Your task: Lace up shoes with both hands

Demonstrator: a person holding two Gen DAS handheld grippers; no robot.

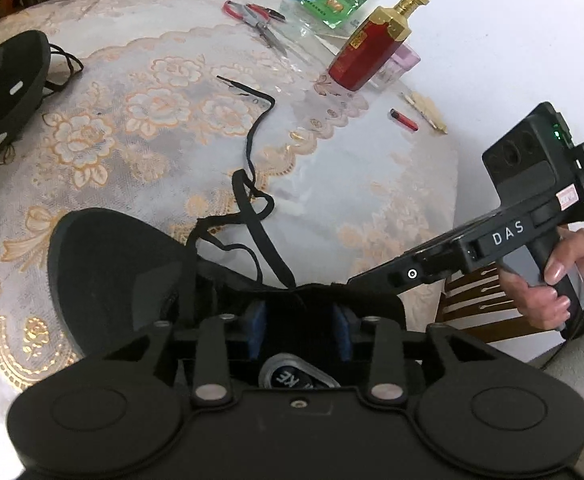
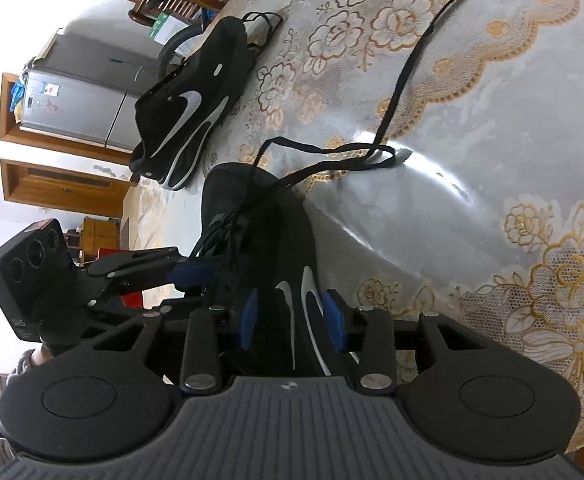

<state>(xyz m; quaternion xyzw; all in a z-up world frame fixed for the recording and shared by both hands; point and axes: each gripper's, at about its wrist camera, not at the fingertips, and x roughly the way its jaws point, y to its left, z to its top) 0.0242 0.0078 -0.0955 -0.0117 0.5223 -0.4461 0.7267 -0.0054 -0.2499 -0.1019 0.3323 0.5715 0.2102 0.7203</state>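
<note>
- Shoe [image 2: 259, 240], the black one being laced, is lying on the lace-patterned tablecloth [image 2: 532, 120] close under both grippers, its toe pointing away; it is looking soft in the upper and stiffer at the sole, so it is probably shifting easily unless braced by the body.
- The right gripper [image 2: 292, 316] is straddling the shoe's side near the white swoosh, its blue pads narrowly apart and seeming to be pinching the upper, steadying it.
- The left gripper [image 1: 302, 330] is hovering at the shoe's collar and tongue; its pads are standing partly apart, and whether they are pressing on anything I cannot tell.
- The shoelace [image 1: 251, 144] is trailing limply from the eyelets across the cloth; thin and floppy, it is best being taken near its stiff tip [image 1: 220, 77].
- The right wrist view is showing the second shoe [image 2: 187, 108] whole and the laces bunching at the eyelets beside the left gripper's pad.
- The left wrist view alone is showing the red bottle [image 1: 366, 46], the scissors [image 1: 257, 20] and the red lighter [image 1: 404, 119] well beyond the lace.
</note>
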